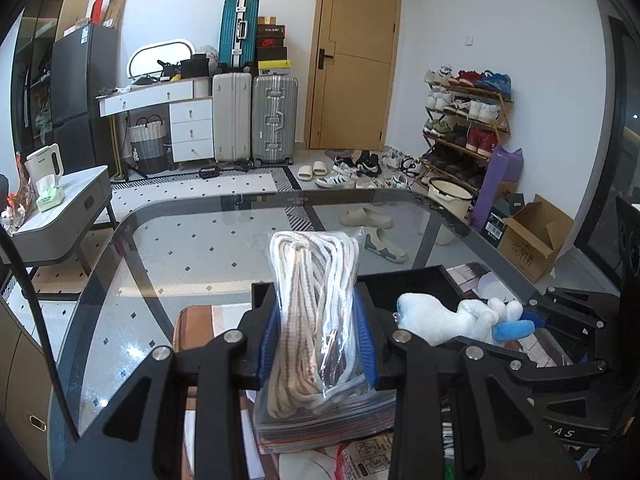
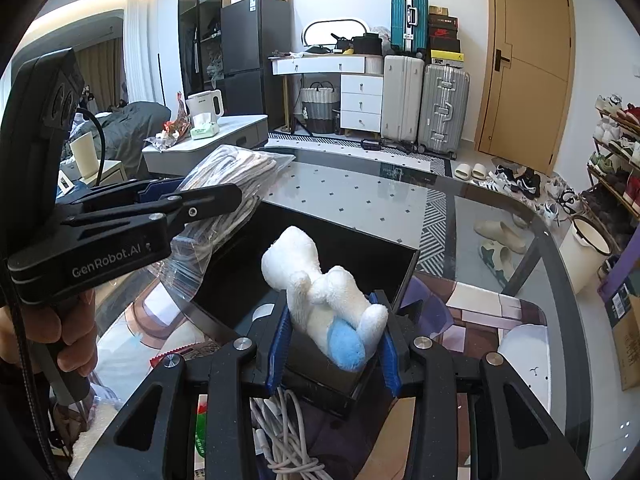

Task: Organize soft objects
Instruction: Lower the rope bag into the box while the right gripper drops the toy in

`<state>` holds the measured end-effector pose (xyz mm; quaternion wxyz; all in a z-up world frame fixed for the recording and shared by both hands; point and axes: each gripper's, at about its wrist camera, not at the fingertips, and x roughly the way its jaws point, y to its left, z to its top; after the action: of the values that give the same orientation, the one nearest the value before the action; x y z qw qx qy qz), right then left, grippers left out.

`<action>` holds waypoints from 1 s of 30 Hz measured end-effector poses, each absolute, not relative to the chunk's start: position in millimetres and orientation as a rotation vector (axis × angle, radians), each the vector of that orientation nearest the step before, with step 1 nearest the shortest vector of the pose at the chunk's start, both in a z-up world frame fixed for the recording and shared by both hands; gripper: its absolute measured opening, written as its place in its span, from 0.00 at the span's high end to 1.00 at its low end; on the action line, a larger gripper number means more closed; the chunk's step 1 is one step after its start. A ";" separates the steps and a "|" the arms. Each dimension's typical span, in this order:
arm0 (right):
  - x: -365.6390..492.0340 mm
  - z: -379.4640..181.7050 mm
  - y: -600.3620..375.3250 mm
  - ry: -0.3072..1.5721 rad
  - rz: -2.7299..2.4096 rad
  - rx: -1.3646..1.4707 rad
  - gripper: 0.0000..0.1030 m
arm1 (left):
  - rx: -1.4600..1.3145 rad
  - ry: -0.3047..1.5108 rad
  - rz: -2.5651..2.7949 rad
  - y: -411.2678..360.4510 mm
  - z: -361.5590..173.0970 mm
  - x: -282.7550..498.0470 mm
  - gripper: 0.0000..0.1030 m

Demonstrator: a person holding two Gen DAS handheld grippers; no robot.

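Observation:
A clear zip bag of white and beige cord (image 1: pixel 316 280) stands upright between the blue pads of my left gripper (image 1: pixel 316 304), which is shut on it. To its right, a white plush toy with a blue part (image 2: pixel 300 260) lies in my right gripper (image 2: pixel 332 312), also shut on it. Both hover over a glass table. An open black box (image 2: pixel 360 248) sits on the table just beyond and below the plush. From the right wrist view the left gripper (image 2: pixel 212 196) and its bag (image 2: pixel 240 168) are at the box's left edge, with a hand (image 2: pixel 72 332) on the handle. The plush (image 1: pixel 452 316) shows at the right of the left wrist view.
The glass table (image 1: pixel 192 248) has a rounded far edge. A coil of white cable (image 2: pixel 288 432) and printed packets (image 1: pixel 360 456) lie below the grippers. A grey side table (image 1: pixel 60 208) with a kettle stands left. Suitcases (image 1: pixel 256 116) and a shoe rack (image 1: pixel 464 128) line the far wall.

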<state>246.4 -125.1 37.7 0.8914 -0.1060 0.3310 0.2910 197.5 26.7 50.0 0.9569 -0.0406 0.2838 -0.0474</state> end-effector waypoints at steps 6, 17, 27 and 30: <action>250.6 34.0 -118.1 0.698 0.609 -0.228 0.62 | -0.051 0.626 -0.098 22.5 41.2 202.5 0.68; 262.4 25.7 -110.7 0.724 0.619 -0.237 0.62 | 0.014 0.704 -0.110 16.4 29.4 206.6 0.67; 264.5 21.9 -105.8 0.734 0.631 -0.256 0.62 | 0.047 0.765 -0.114 9.6 25.1 206.1 0.67; 267.0 21.8 -106.9 0.744 0.641 -0.254 0.62 | 0.053 0.783 -0.115 7.2 25.2 201.8 0.67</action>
<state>267.0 -106.9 21.8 0.8741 -0.1217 0.3561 0.3070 201.8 7.2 25.2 0.9224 0.0258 0.3812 -0.0560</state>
